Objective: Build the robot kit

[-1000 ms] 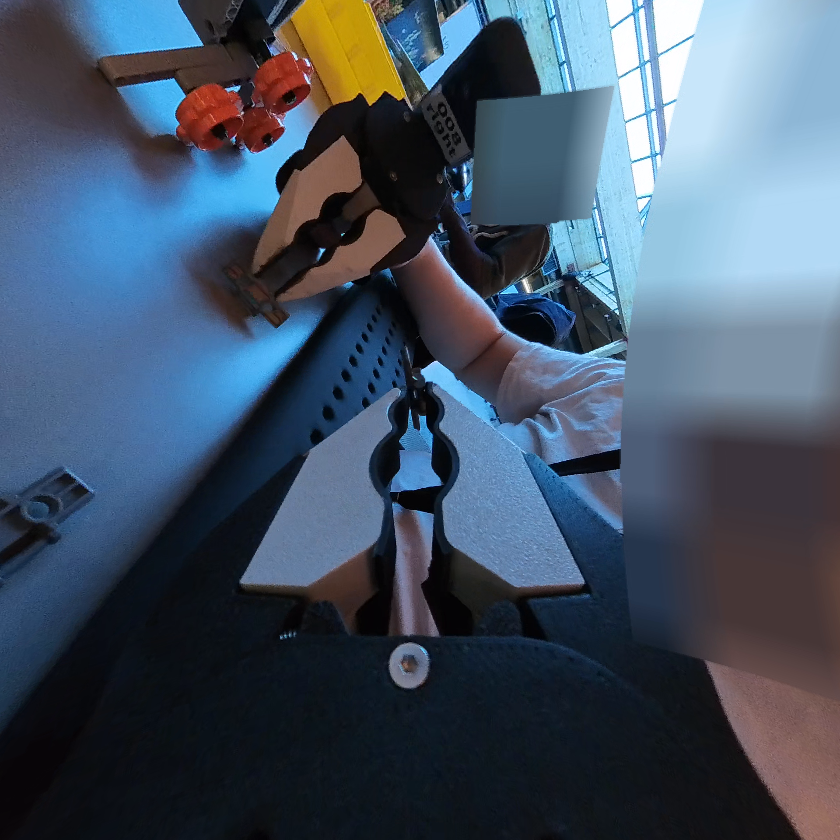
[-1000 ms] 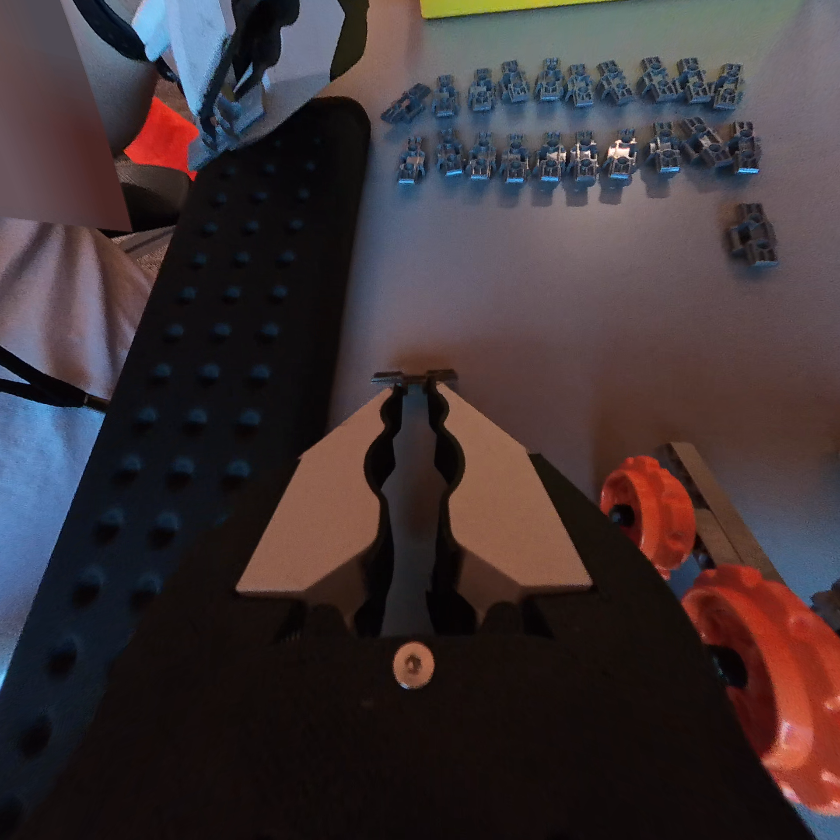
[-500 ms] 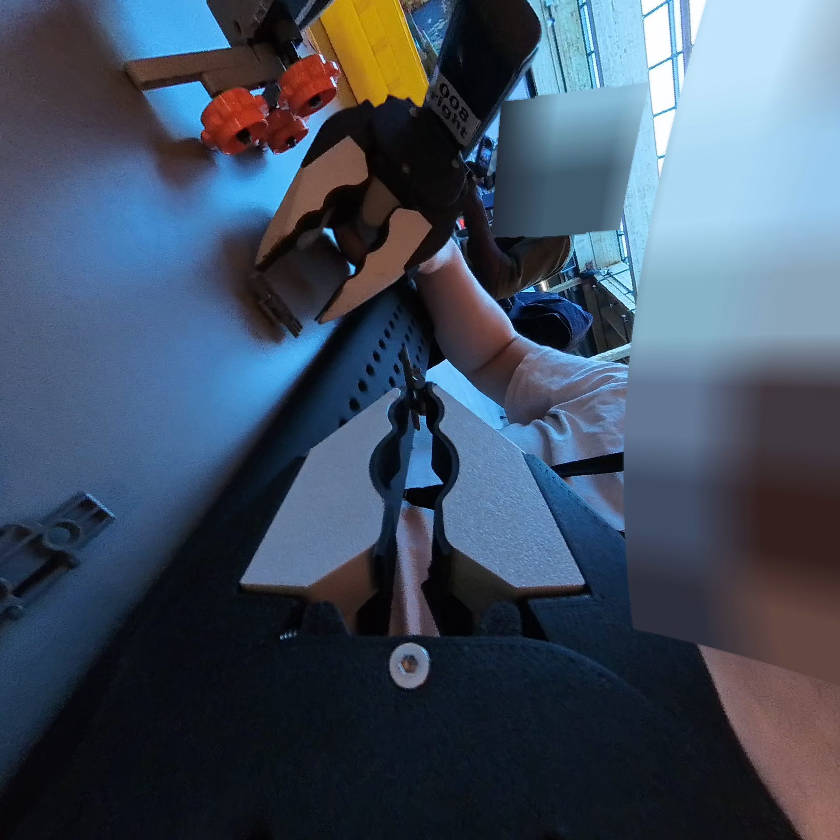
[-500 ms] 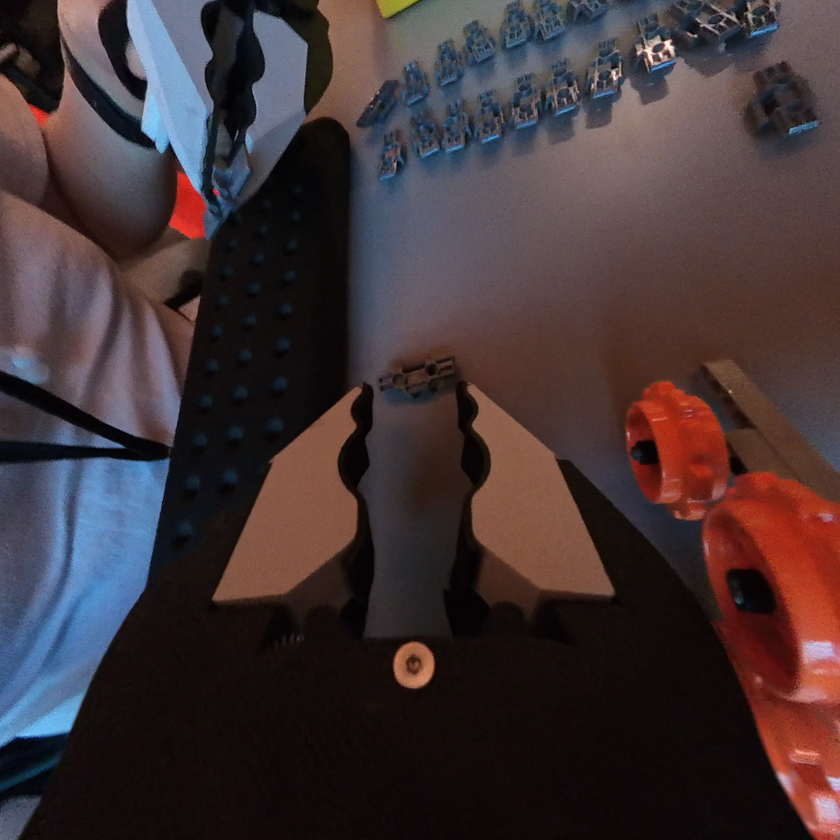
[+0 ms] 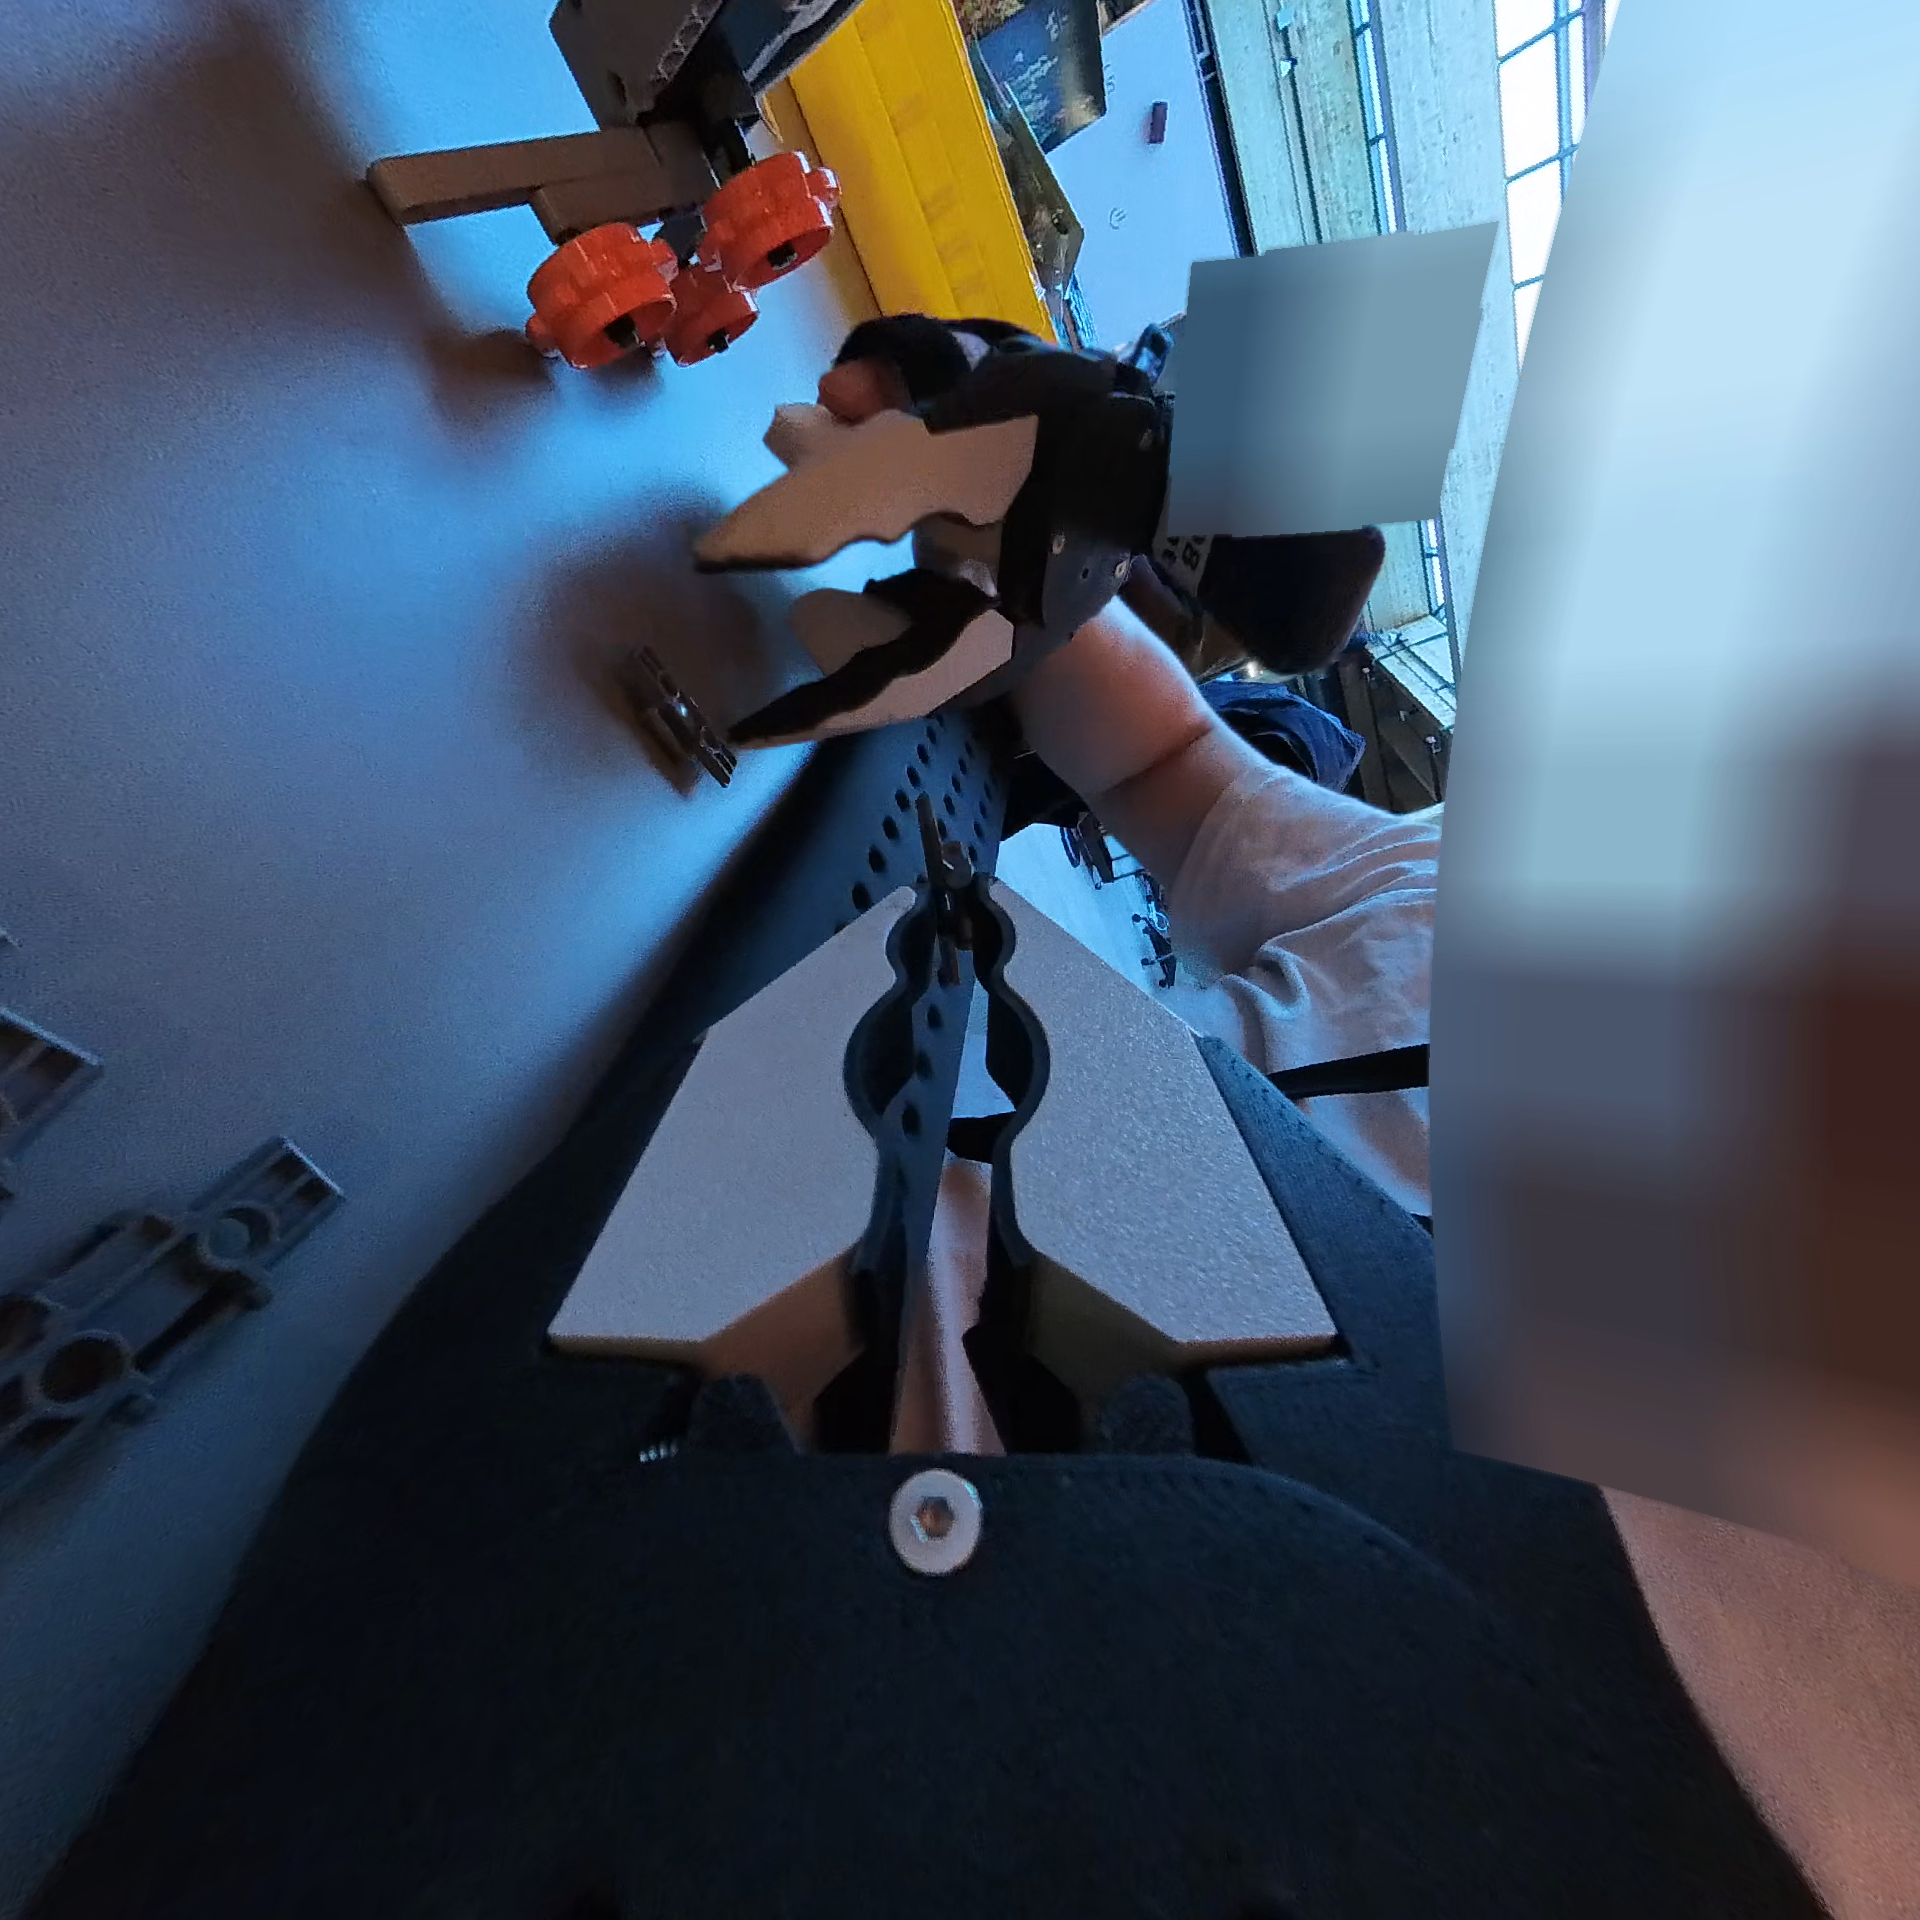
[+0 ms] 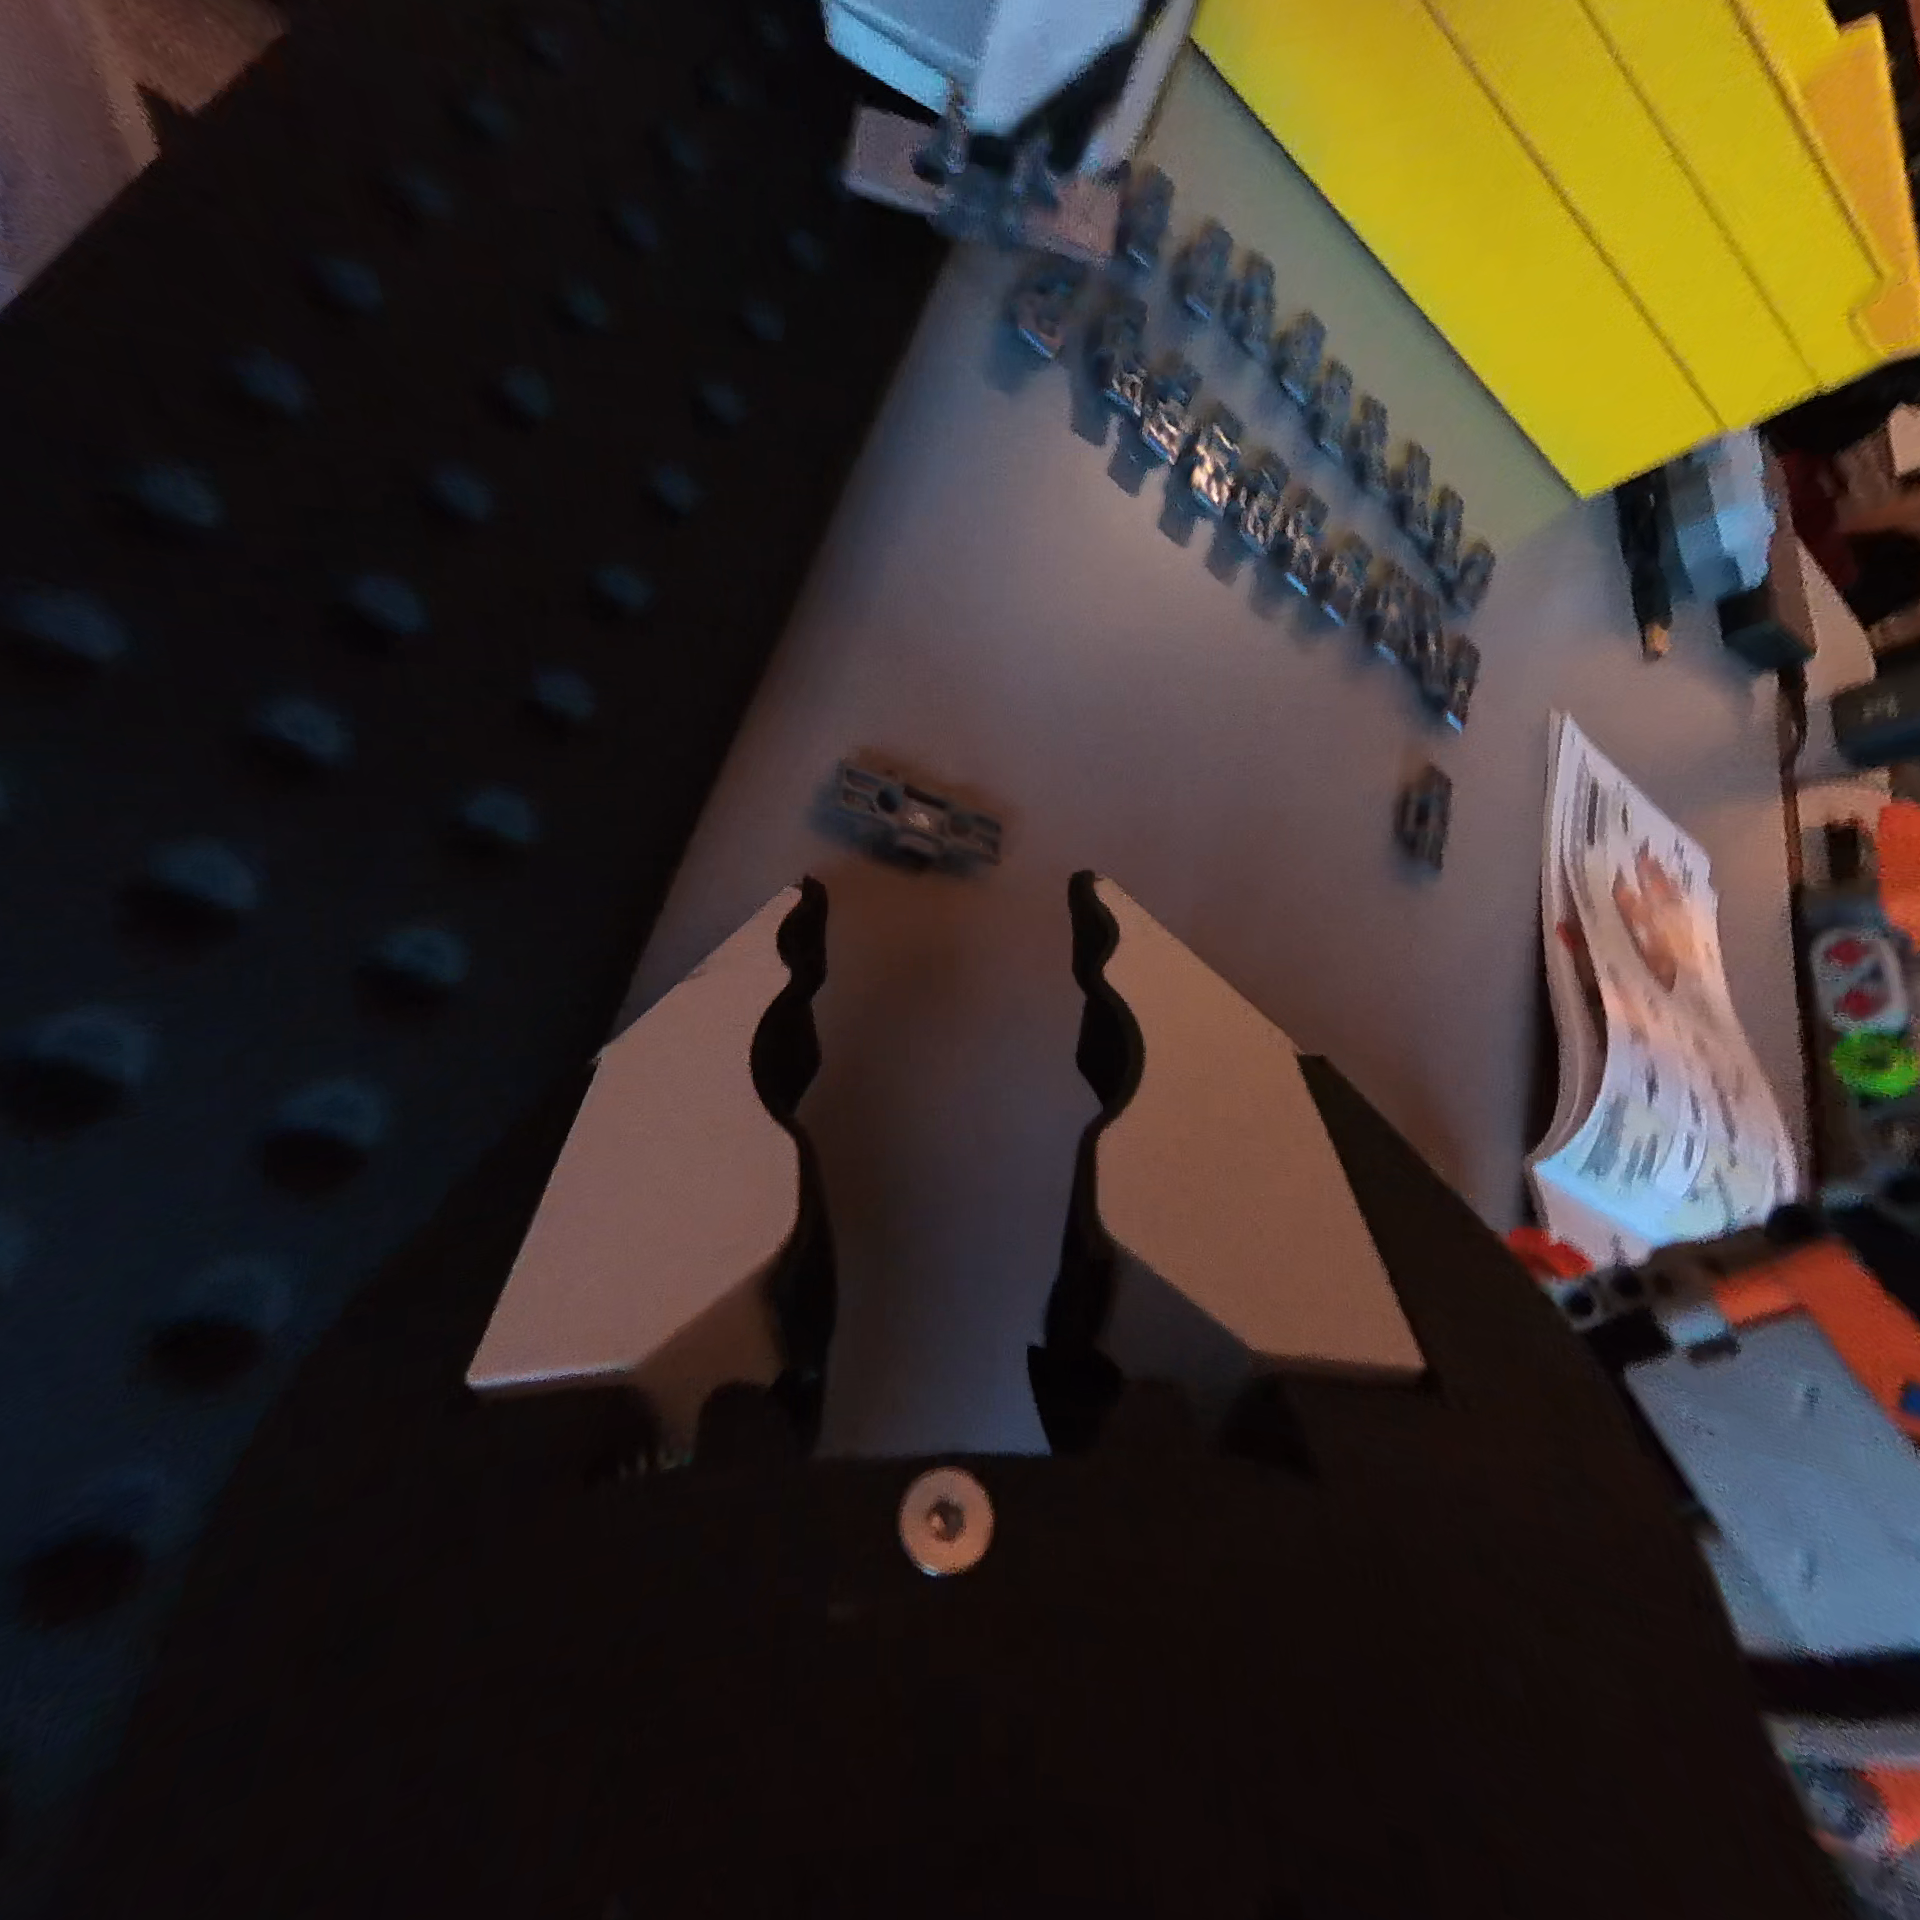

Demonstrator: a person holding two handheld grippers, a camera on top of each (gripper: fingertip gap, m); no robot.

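Observation:
My left gripper (image 5: 948, 888) is shut on a thin dark grey pin (image 5: 935, 836) that sticks out past its tips, held over the edge of a black perforated plate (image 5: 883, 821). My right gripper (image 6: 940, 894) is open and empty, just short of a small grey connector piece (image 6: 914, 816) lying on the grey table beside the black plate (image 6: 364, 520). In the left wrist view the right gripper (image 5: 722, 644) hovers open above that connector (image 5: 675, 727). The left gripper (image 6: 951, 114) shows at the top of the right wrist view.
Two rows of several small grey pieces (image 6: 1299, 468) lie beyond the connector, near a yellow box (image 6: 1507, 208). A booklet (image 6: 1642, 1039) and an orange-and-grey model (image 6: 1766, 1351) are at the right. Orange wheels (image 5: 675, 281) sit on a grey beam. More grey connectors (image 5: 125, 1299) lie at the left. There is about 10 cm between the tips of the two grippers.
My right gripper opened, let go of the grey connector onto the table, and drew back and tilted. My left gripper stayed shut on the pin.

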